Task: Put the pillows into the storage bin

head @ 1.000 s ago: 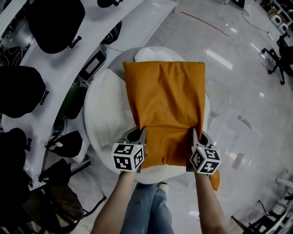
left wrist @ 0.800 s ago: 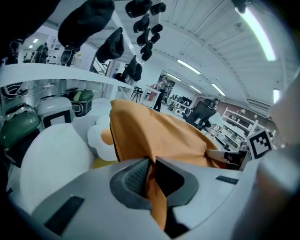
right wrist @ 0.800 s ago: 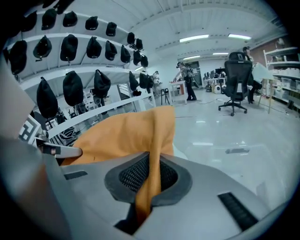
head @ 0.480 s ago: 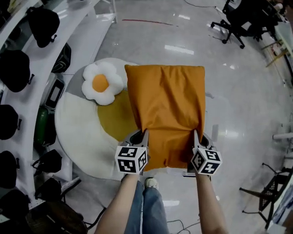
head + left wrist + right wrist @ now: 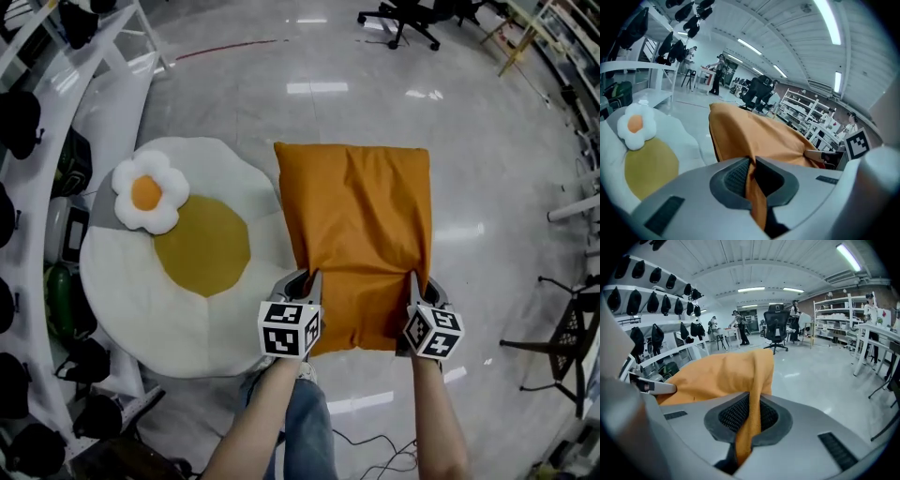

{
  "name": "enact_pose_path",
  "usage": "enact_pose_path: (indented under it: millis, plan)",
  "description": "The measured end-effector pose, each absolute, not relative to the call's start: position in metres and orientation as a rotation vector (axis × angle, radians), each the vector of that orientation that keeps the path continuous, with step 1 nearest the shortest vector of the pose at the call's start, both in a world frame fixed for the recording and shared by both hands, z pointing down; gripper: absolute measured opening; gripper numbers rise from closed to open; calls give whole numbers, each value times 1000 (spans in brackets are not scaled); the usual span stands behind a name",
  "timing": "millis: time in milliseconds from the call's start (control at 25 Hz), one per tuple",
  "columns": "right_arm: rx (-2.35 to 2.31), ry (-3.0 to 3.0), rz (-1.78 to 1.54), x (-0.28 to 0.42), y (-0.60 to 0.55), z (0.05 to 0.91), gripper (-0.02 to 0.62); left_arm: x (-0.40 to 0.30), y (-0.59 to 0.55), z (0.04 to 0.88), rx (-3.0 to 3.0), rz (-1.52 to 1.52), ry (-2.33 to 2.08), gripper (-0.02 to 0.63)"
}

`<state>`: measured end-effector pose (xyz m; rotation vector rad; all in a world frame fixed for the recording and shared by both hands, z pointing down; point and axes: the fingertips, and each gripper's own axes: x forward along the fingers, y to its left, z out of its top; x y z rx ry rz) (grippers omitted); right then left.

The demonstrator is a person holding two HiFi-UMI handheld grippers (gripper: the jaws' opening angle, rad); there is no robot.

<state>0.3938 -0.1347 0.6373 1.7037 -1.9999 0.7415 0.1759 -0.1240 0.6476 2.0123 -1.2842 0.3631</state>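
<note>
Fabric at the pillow's (image 5: 361,230) near corners is pinched by the left gripper (image 5: 304,279) and right gripper (image 5: 419,285). It hangs above the floor (image 5: 497,131), just beside an egg cushion (image 5: 187,281); beyond, possibly a chair (image 5: 405,13).

head: steeply down | gripper views: close along jaws | shared: orange pillow (image 5: 356,244)

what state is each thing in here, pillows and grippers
orange fabric pillow, held up above the floor by both grippers
left gripper, jaws shut on the pillow's near edge
right gripper, jaws shut on the pillow's near edge
round white and yellow fried-egg cushion, lying flat on the floor
small white flower-shaped pillow with orange centre, resting on that cushion
</note>
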Motion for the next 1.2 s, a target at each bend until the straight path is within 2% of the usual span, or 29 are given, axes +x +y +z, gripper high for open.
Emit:
enact_pose_path:
  millis: [320, 800, 1040, 1200]
  plan:
    - [1767, -1921, 752, 453, -130, 694, 17, 234, -132, 703, 2051, 414, -1207, 33]
    - [1726, -1877, 726, 480, -154, 794, 42, 258, -147, 802, 2103, 553, -1143, 35]
    - [1659, -1827, 793, 487, -152, 832, 169, 251, -138, 851, 2002, 735, -1132, 122]
    - [1706, -1865, 787, 485, -154, 808, 206, 251, -140, 836, 2007, 728, -1120, 191]
